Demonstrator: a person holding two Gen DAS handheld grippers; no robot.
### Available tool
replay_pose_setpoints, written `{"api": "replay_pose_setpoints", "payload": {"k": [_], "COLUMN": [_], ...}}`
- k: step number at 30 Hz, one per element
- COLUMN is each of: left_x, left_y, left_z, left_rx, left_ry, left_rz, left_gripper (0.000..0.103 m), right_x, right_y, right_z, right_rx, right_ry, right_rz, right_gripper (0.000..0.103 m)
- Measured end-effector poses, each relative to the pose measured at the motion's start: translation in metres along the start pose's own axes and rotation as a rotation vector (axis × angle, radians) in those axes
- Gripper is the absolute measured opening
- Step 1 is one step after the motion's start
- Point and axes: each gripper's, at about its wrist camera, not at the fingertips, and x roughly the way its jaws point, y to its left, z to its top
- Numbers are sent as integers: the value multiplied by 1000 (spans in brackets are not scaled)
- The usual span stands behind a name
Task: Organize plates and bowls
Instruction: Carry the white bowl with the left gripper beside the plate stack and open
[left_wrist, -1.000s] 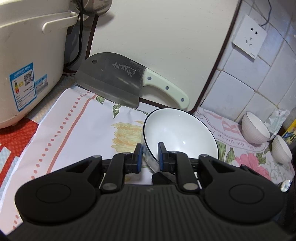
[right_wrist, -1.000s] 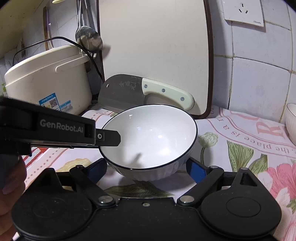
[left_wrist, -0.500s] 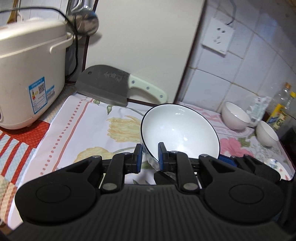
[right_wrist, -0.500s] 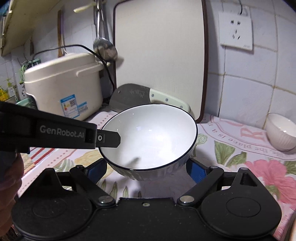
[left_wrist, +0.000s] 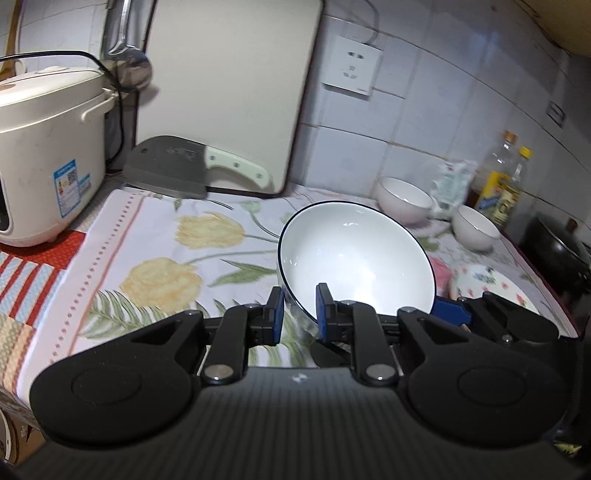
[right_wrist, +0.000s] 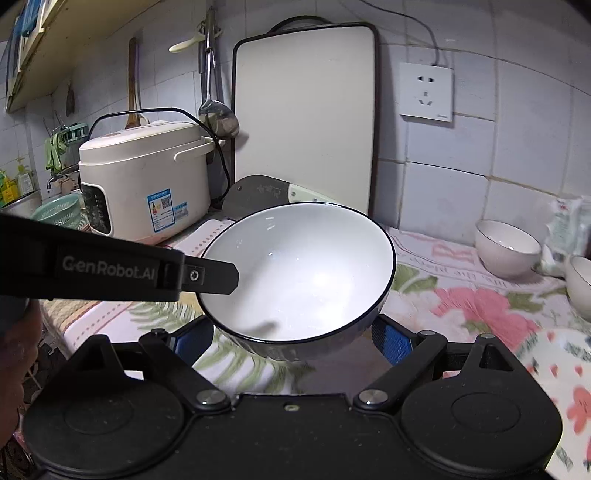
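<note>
Over the floral cloth (left_wrist: 155, 236), the left gripper (left_wrist: 297, 314) pinches the big bowl's (left_wrist: 354, 258) rim, the right gripper (right_wrist: 291, 338) spread under it, two small bowls (left_wrist: 404, 199) beyond it still unstacked.

The rice cooker (right_wrist: 147, 184) stood left of the cutting board (right_wrist: 306, 118) (cleaver (right_wrist: 258, 194) before it); two small bowls (right_wrist: 508, 247) sat far right.

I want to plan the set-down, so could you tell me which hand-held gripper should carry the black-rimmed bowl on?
Left, probably. The left hand-held gripper is clamped on the black-rimmed bowl at its rim, while the right hand-held gripper stands wide around its base, contact unclear.
</note>
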Motion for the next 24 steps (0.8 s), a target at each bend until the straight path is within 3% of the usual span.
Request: {"api": "replay_pose_setpoints", "payload": {"k": [10,24], "left_x": [6,52], "left_y": [-33,-37], "left_z": [-24,-34], "left_rx": [56,41], "left_ry": [43,136], "left_rz": [-33,-41], "left_gripper": [16,16], "right_x": [-22,8], "right_y": [-17,-42], "right_z": [-36,-51], "right_rx": [-17,42], "right_ry": [-21,71], "right_rz": [-60,-47], "right_gripper": [95,95]}}
